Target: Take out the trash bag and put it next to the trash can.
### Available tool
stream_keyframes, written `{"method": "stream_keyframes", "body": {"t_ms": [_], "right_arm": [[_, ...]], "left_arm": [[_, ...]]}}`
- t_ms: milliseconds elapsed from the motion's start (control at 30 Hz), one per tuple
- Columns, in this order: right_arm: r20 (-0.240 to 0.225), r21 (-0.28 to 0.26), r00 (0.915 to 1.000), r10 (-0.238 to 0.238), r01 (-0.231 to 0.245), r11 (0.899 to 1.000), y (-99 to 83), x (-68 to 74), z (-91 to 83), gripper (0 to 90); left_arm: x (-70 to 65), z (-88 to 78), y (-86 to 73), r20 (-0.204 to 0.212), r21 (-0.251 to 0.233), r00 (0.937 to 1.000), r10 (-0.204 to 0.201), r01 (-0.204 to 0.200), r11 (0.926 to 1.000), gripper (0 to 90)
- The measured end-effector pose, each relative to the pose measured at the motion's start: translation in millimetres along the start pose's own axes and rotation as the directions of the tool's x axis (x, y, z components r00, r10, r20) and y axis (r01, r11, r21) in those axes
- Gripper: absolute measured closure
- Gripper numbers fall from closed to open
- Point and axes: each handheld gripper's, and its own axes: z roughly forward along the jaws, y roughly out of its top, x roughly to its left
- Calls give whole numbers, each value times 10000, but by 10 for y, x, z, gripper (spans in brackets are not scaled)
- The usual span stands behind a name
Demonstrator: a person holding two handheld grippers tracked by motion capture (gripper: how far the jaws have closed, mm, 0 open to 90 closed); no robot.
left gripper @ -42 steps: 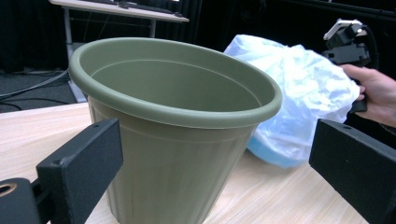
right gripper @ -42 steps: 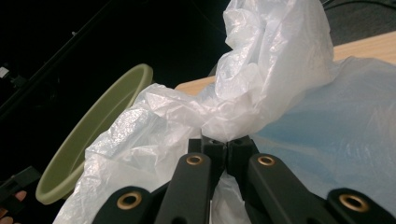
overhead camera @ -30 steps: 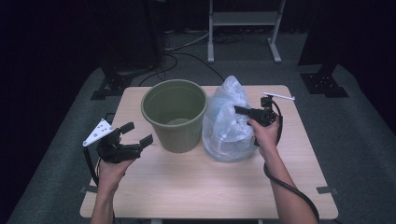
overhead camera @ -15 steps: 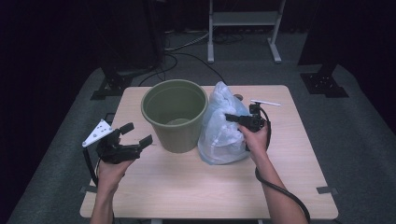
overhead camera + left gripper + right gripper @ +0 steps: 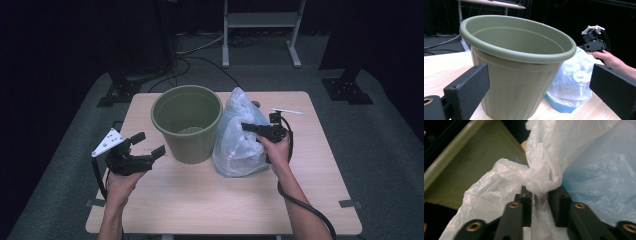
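A green plastic pot stands upright on the wooden table, and a translucent plastic bag with a bluish bottom leans against its right side. My right gripper is at the bag's upper right. In the right gripper view its jaws have just been opening. They stand apart, with a bunched fold of the bag loose between them and the pot behind. My left gripper hovers open left of the pot. Its jaws frame the pot, with the bag and right gripper beyond.
A thin white strip lies near the table's far right edge. Behind the table a metal stand and cables sit on the grey floor, with dark stand feet at both sides.
My right gripper has shifted a little left toward the pot and its jaws have parted around the bag's fold. The bag's top has sagged slightly. The left hand has not moved.
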Motion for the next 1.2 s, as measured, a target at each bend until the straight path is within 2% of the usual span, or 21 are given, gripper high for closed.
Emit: {"method": "stream_keyframes", "body": {"t_ms": [167, 433, 767, 967, 1200], "right_arm": [[12, -151, 9981, -615, 615, 9980, 44, 59, -177, 495], [-317, -670, 9974, -648, 625, 9958, 107, 73, -403, 411], [-656, -1017, 9959, -617, 548, 9933, 163, 97, -572, 380], [-637, -1096, 9957, -677, 604, 9921, 171, 88, -637, 375], [-632, -1302, 9953, -733, 646, 9894, 169, 70, -800, 372]], "left_arm": [[-14, 29, 0, 102, 49, 9999, -9, 8, 10000, 15], [-25, 52, 2, 140, 115, 9999, 24, -25, 9999, 15], [-17, 57, -3, 153, 104, 9999, -59, 58, 9999, 15], [-18, 70, -12, 203, 180, 9998, -40, 36, 9998, 15], [-27, 69, -11, 211, 189, 9998, -13, 9, 9998, 15]]}}
